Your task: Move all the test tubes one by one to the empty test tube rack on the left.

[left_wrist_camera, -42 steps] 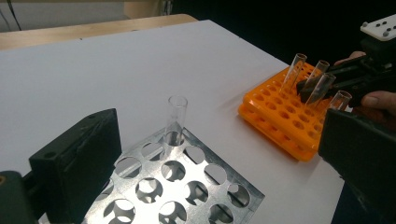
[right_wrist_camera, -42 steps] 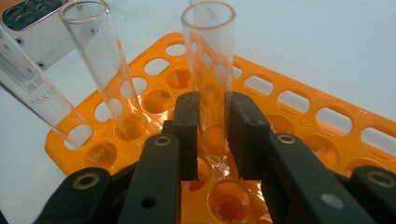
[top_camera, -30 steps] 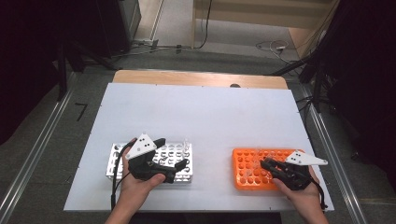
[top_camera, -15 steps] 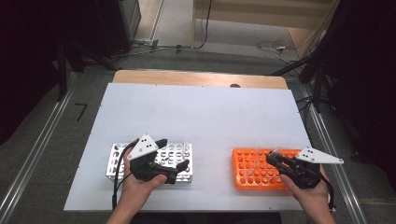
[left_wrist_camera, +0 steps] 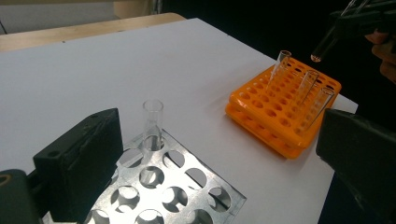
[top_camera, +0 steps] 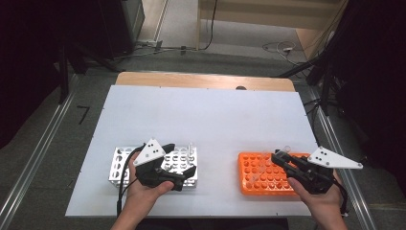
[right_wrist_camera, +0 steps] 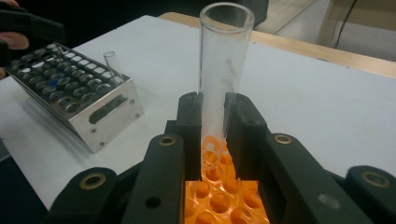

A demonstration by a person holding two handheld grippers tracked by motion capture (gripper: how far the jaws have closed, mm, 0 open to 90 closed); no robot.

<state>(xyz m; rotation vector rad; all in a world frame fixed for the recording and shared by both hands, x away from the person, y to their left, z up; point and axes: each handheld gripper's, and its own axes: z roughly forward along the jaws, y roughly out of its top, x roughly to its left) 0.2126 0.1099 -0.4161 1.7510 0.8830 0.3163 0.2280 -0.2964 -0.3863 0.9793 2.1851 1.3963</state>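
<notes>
My right gripper (right_wrist_camera: pixel 212 121) is shut on a clear test tube (right_wrist_camera: pixel 224 60), held upright just above the orange rack (right_wrist_camera: pixel 219 200). In the high view that gripper (top_camera: pixel 277 155) hovers over the orange rack's (top_camera: pixel 253 167) right part. Three more tubes (left_wrist_camera: pixel 306 86) lean in the orange rack (left_wrist_camera: pixel 261 112). My left gripper (left_wrist_camera: pixel 219 154) is open and holds nothing, over the metal rack (left_wrist_camera: pixel 187 186). One tube (left_wrist_camera: pixel 152 123) stands in that rack's far corner. The high view puts the left gripper (top_camera: pixel 182 159) above the metal rack (top_camera: pixel 119 165).
Both racks sit near the front edge of a white table (top_camera: pixel 206 115). Beyond the table's far side lies a wooden strip (top_camera: pixel 201 80). Dark floor, rails and cables surround it. The person's hand (top_camera: pixel 143 194) comes in from the bottom.
My right gripper has shifted a little to the right and risen with the tube, whose bottom now hangs clear of the orange rack. The left gripper has barely moved.
</notes>
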